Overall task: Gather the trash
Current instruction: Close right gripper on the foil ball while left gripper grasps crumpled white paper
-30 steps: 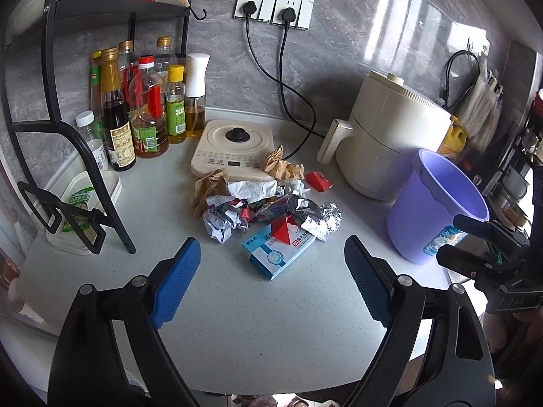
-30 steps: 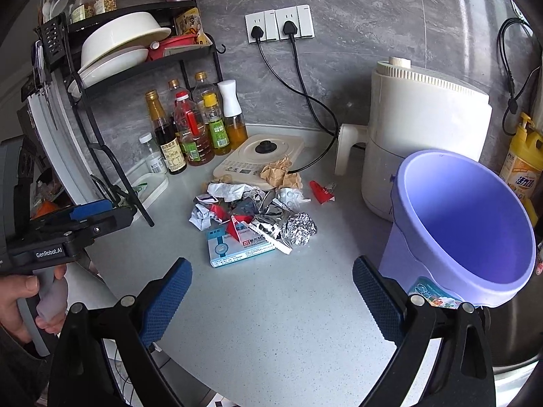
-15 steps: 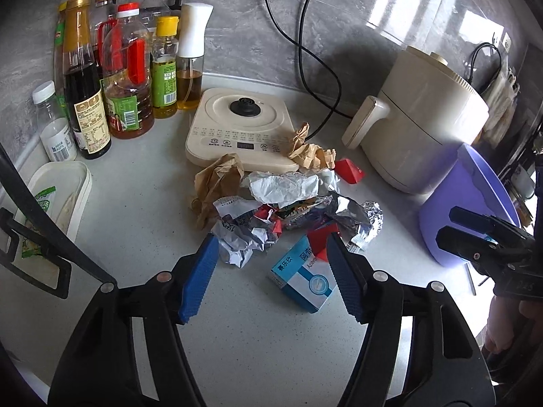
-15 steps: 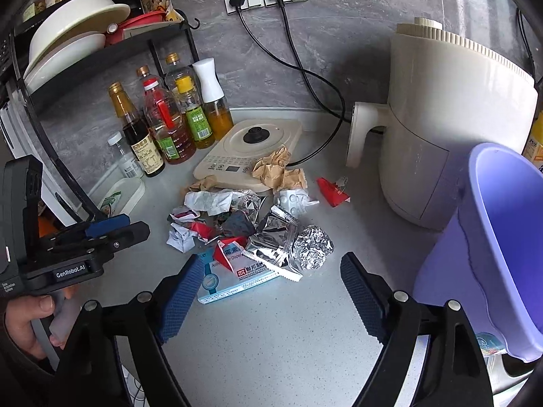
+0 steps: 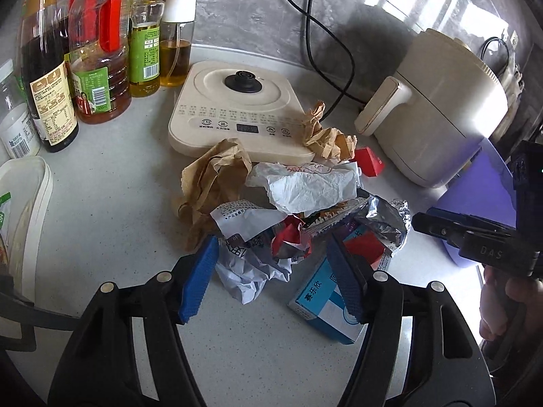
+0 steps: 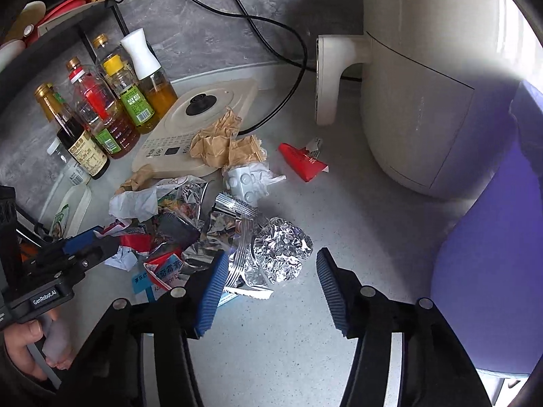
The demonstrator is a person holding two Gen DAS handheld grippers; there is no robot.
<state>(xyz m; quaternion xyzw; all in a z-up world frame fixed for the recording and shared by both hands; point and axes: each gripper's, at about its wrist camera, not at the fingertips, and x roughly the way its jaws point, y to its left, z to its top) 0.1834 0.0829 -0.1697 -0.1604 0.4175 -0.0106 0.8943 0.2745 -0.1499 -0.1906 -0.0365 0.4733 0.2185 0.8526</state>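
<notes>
A heap of trash lies on the grey counter: brown paper [image 5: 210,179], white wrappers [image 5: 305,186], foil [image 5: 383,217], a blue and white box [image 5: 325,298] and a red packet [image 5: 370,164]. My left gripper [image 5: 271,278] is open, its jaws on either side of a crumpled white wrapper [image 5: 247,271] at the heap's near edge. My right gripper [image 6: 268,288] is open, its jaws either side of a foil ball [image 6: 283,249]. The purple bin [image 6: 492,271] stands at the right.
A cream induction cooker [image 5: 237,108] sits behind the heap, with sauce and oil bottles [image 5: 98,68] to its left. A cream air fryer [image 5: 437,108] stands at the back right. Black cables [image 5: 319,27] run down the wall. A white tray [image 5: 23,210] lies at the left.
Both grippers have moved forward and down to the heap and narrowed somewhat. The left now straddles the white wrapper, the right the foil ball.
</notes>
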